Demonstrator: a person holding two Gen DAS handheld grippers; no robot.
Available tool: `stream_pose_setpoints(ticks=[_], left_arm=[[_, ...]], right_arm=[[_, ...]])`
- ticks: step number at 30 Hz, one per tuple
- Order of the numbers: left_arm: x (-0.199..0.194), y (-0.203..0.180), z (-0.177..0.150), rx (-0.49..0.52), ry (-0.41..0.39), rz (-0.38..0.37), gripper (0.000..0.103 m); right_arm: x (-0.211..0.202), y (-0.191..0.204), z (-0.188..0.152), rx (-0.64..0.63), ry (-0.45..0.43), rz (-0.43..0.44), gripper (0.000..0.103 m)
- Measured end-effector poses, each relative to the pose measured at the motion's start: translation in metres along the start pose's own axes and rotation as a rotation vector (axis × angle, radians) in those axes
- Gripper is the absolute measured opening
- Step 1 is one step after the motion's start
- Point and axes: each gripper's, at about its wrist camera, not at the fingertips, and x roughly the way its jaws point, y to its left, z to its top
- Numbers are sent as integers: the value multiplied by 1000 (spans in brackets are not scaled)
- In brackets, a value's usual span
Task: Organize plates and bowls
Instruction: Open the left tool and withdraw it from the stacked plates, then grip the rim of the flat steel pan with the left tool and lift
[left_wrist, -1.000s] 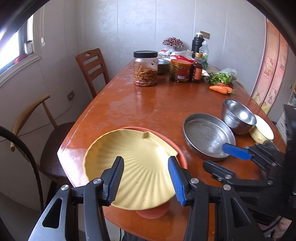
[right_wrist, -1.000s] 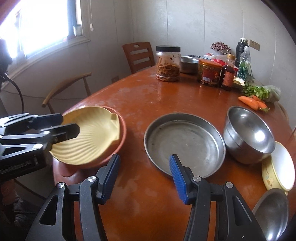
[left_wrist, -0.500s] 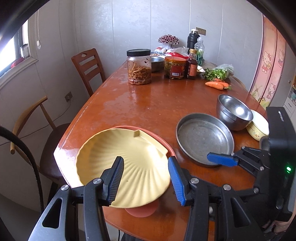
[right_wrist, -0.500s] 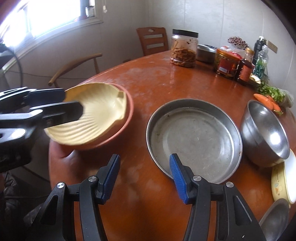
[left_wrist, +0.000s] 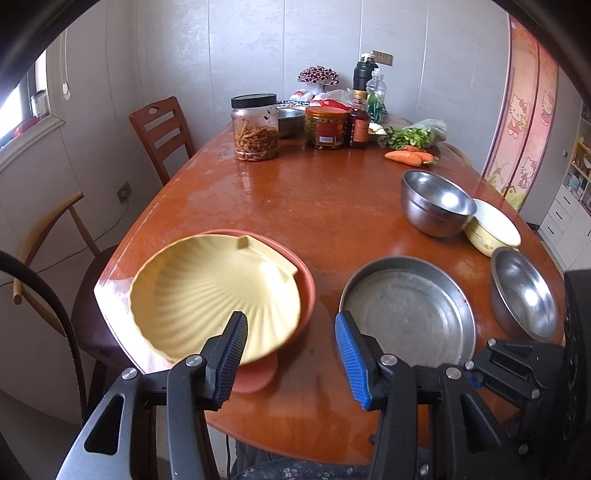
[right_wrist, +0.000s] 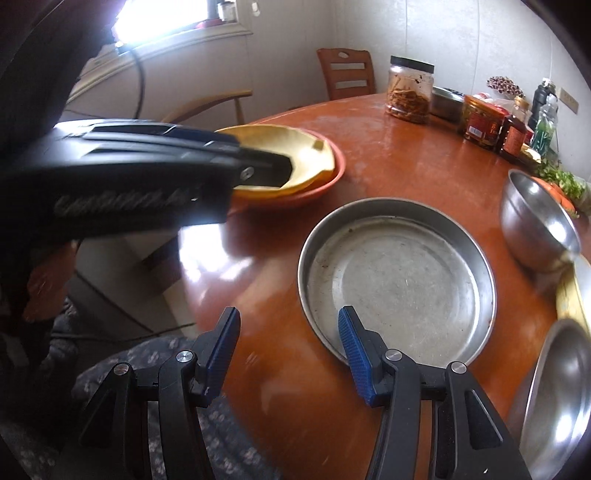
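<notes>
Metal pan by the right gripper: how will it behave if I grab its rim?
The metal pan looks thin and shiny, so probably stiff, light, and slippery between the pads. Its low flat shape should not tip, but it may slide on the glossy table.

The left gripper (right_wrist: 258, 162) hides the near part of the yellow shell plate (right_wrist: 295, 147). The picture edge cuts the small steel bowl (right_wrist: 561, 387).

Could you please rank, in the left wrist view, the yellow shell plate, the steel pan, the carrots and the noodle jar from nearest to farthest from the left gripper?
1. Yellow shell plate and steel pan, flanking the left gripper: too close to call.
2. Carrots, far right.
3. Noodle jar, far centre.
</notes>
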Motion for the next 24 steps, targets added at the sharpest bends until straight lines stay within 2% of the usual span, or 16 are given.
stream_pose_setpoints(ticks=[7, 13, 18, 24], left_arm=[[-10, -16, -11, 21, 1, -21, 49], [-6, -32, -17, 42, 21, -46, 49], [-2, -37, -21, 36, 32, -58, 49], [5, -36, -24, 12, 47, -57, 49]], right_arm=[[-22, 9, -22, -6, -11, -6, 57], [-46, 0, -32, 25, -49, -31, 57], [-65, -19, -42, 121, -91, -84, 57], [-65, -40, -50, 242, -106, -116, 57]])
